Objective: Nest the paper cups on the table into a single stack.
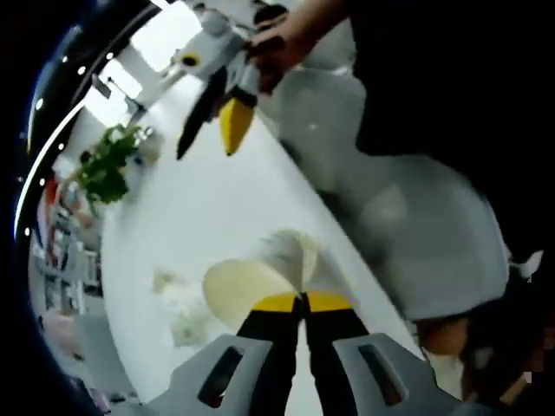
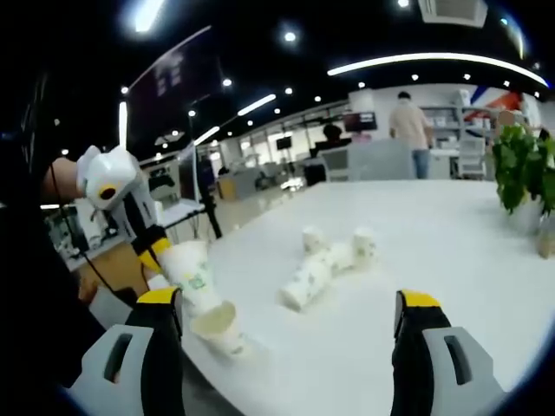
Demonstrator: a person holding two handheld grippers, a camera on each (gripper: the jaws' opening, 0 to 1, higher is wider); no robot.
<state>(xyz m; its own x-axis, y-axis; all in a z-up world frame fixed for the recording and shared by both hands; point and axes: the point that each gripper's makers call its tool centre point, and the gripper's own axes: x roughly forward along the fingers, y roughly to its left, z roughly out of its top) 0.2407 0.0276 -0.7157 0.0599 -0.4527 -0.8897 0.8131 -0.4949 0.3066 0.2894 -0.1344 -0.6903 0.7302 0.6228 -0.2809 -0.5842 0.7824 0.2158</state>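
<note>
- Two hand-held grippers work over a white table (image 2: 451, 251). The left hand-held gripper (image 1: 302, 301) has its yellow-tipped jaws clenched together on the rim of a paper cup (image 1: 260, 282), which sits blurred just beyond the tips, above the table's near edge.
- In the right gripper view that same hand-held gripper comes in from the left, holding its cup (image 2: 192, 276) tilted, mouth down, over a second cup (image 2: 218, 326) that lies on its side at the table's near edge. Whether the two cups touch cannot be told.
- The right hand-held gripper (image 2: 290, 303) is released: its two jaws stand wide apart with nothing between them, above the table and well short of the cups.
- More cups lie farther in on the table: a short row of nested cups (image 2: 314, 273) on its side, a small cup (image 2: 312, 238) just behind it, and another cup (image 2: 363, 245) at the row's far end. All bear a faint green print.
- In the left gripper view the right hand-held gripper (image 1: 212, 130) hangs over the table, gripped by a person's hand (image 1: 276, 52), its jaws spread.
- A leafy green plant (image 2: 523, 169) stands at the far right side of the table.
- Beyond the table, office desks and people (image 2: 409, 130) show under ceiling lights.
</note>
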